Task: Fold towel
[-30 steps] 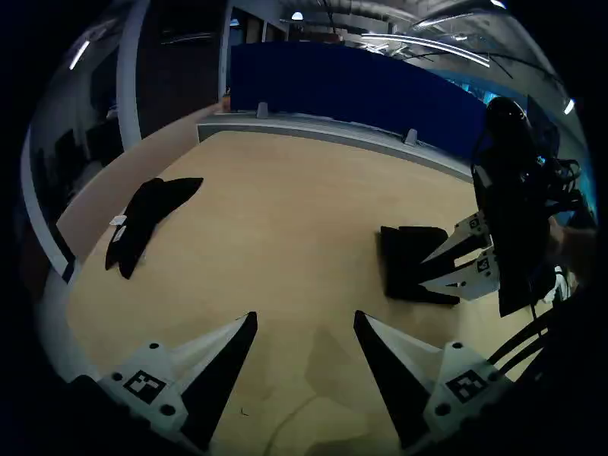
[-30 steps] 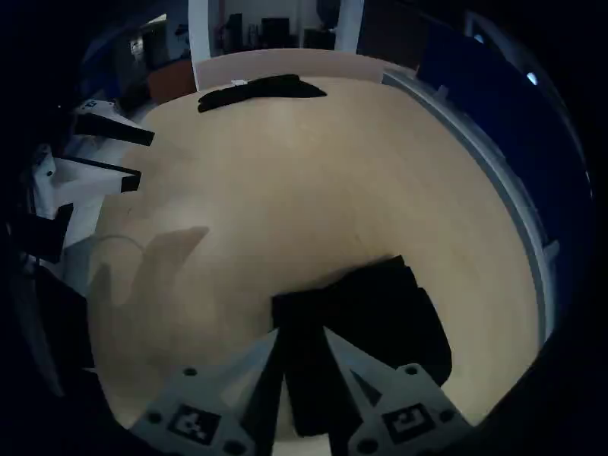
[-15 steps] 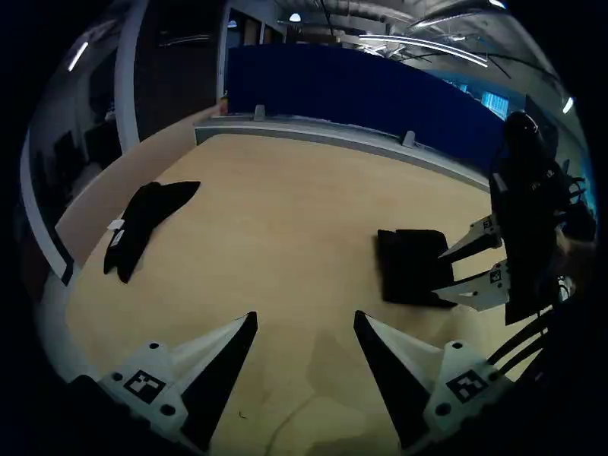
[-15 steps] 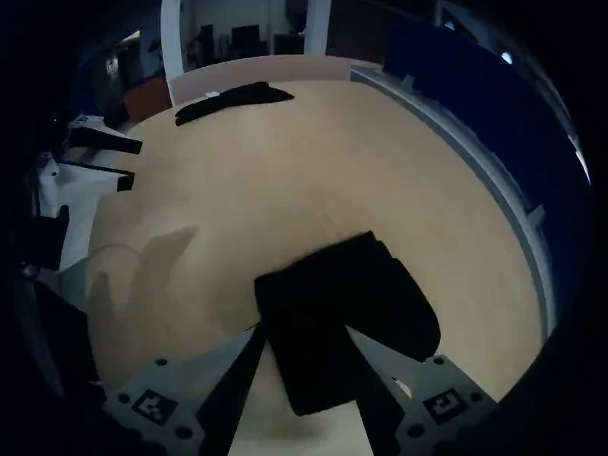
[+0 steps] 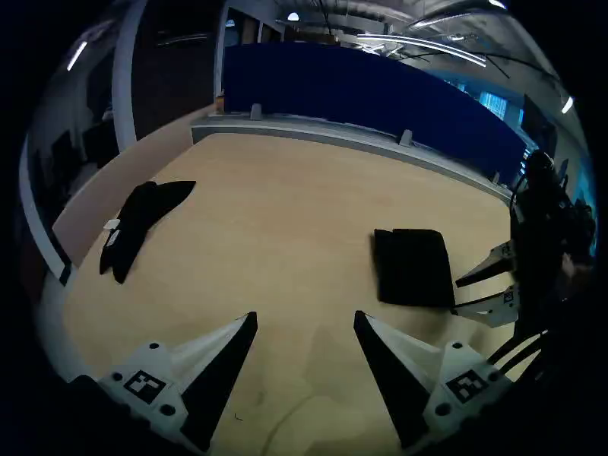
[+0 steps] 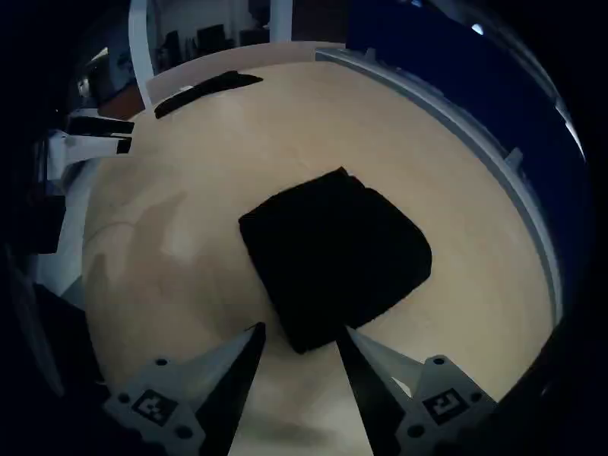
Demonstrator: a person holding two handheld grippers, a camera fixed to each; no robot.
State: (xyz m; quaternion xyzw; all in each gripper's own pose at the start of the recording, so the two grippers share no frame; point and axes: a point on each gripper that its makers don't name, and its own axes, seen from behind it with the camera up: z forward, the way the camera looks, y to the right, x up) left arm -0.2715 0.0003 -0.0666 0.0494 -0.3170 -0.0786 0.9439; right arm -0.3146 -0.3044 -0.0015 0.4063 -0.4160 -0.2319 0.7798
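The wooden table point(image 5: 289, 190) stretched wide around the folded black towel point(image 6: 334, 258), which lay flat as a neat rectangle. A second dark cloth point(image 5: 140, 220) lay crumpled well apart from the towel. The right gripper point(image 6: 300, 328) hung just short of the towel's nearest corner, fingers spread and empty. The towel's longer side seemed to run across that gripper's reach. The left gripper point(image 5: 304, 313), likewise spread and empty, stood farther from the towel.

Left gripper view low over the table point(image 5: 289, 190), facing the folded towel point(image 5: 413, 266) from well off, right gripper view close above the folded towel, tilted down on it, both sharing folded towel, table, and dark cloth point(image 5: 140, 220) far beyond the folded towel.
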